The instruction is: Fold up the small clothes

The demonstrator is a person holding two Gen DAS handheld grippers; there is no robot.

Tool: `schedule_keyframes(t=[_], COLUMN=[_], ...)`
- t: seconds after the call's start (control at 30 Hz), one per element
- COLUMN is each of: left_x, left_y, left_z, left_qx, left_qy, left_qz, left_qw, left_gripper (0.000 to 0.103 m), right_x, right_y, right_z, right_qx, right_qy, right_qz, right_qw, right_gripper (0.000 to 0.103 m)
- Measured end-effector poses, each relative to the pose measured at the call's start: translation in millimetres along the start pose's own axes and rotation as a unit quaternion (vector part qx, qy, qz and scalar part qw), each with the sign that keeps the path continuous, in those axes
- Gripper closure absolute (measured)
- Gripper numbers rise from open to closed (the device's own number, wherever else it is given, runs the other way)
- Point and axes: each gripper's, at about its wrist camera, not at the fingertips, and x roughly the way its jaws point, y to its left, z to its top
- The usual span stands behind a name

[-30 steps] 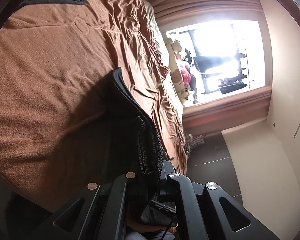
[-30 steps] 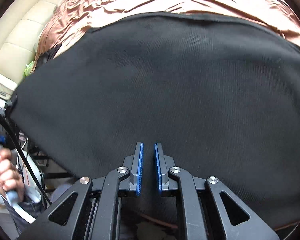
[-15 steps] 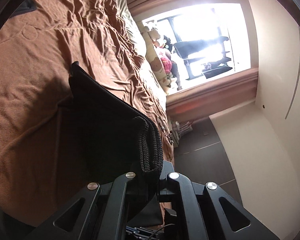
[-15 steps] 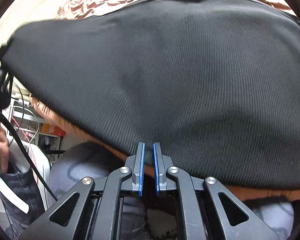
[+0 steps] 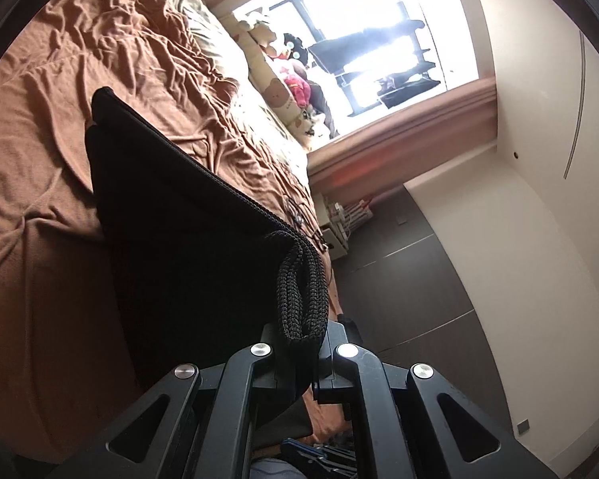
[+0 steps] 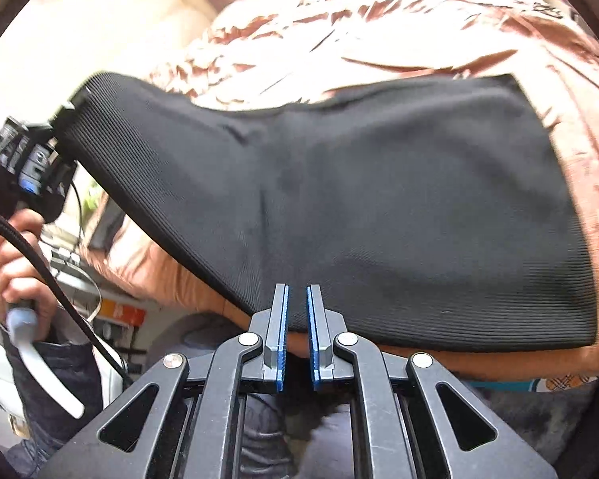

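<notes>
We hold a black ribbed garment over a bed covered by a rumpled brown sheet. Our left gripper is clamped on a bunched corner of the cloth, lifting that corner off the bed while the far end lies flat on the sheet. Our right gripper stands at the garment's near edge, its blue pads nearly together with nothing between them. Our left hand grasps its tool's handle at the frame's edge. Stuffed toys sit by the bright window. No containers are visible.
</notes>
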Motion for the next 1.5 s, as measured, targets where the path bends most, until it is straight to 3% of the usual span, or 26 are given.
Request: schedule_keyframes(t=[0.07, 0.13, 0.23, 0.47, 0.7, 1.27, 1.37, 1.4, 1.43, 1.47, 1.5], left_x=[8.4, 18.2, 33.3, 65.8, 107.1, 212.1, 229.6, 234.4, 240.2, 244.0, 244.8], left_y=[-8.6, -16.6, -27.8, -49.5, -63.1, -77.8, -73.8, -72.1, -70.7, -68.3, -67.3], left_z=[-3.8, -8.6, -14.8, -30.8, -52.8, -134.8, -148.9, -152.7, -156.6, -159.7, -161.5], left_qx=[0.008, 0.017, 0.031, 0.054, 0.076, 0.116, 0.115, 0.114, 0.111, 0.105, 0.100], left_qy=[0.009, 0.021, 0.039, 0.076, 0.127, 0.261, 0.279, 0.281, 0.288, 0.297, 0.301], left_qz=[-0.001, -0.002, 0.000, 0.013, 0.024, 0.050, 0.069, 0.076, 0.077, 0.074, 0.072], left_qw=[0.9999, 0.9996, 0.9987, 0.9956, 0.9887, 0.9572, 0.9509, 0.9498, 0.9481, 0.9463, 0.9457], left_gripper=[0.099, 0.099, 0.099, 0.099, 0.099, 0.099, 0.098, 0.093, 0.077, 0.068, 0.047], right_x=[-19.0, -38.5, -58.3, -90.4, -102.9, -110.8, -106.3, -104.7, -102.8, -100.5, -98.4], right_y=[-4.9, -14.3, -20.6, -42.0, -68.2, -129.3, -137.9, -139.3, -141.2, -142.6, -143.3], right_z=[-3.3, -8.0, -14.7, -39.1, -54.4, -79.0, -83.4, -84.5, -85.4, -85.5, -86.2], right_qx=[0.002, 0.007, 0.009, 0.028, 0.064, 0.132, 0.141, 0.143, 0.146, 0.147, 0.147], right_qy=[-0.020, -0.038, -0.068, -0.104, -0.114, -0.106, -0.098, -0.095, -0.091, -0.089, -0.084], right_qz=[0.001, 0.004, 0.001, -0.003, -0.005, -0.021, -0.019, -0.019, -0.018, -0.017, -0.015], right_qw=[1.000, 0.999, 0.998, 0.994, 0.991, 0.985, 0.985, 0.985, 0.985, 0.985, 0.985], right_gripper=[0.090, 0.073, 0.062, 0.062, 0.062, 0.062, 0.062, 0.062, 0.062, 0.062, 0.062])
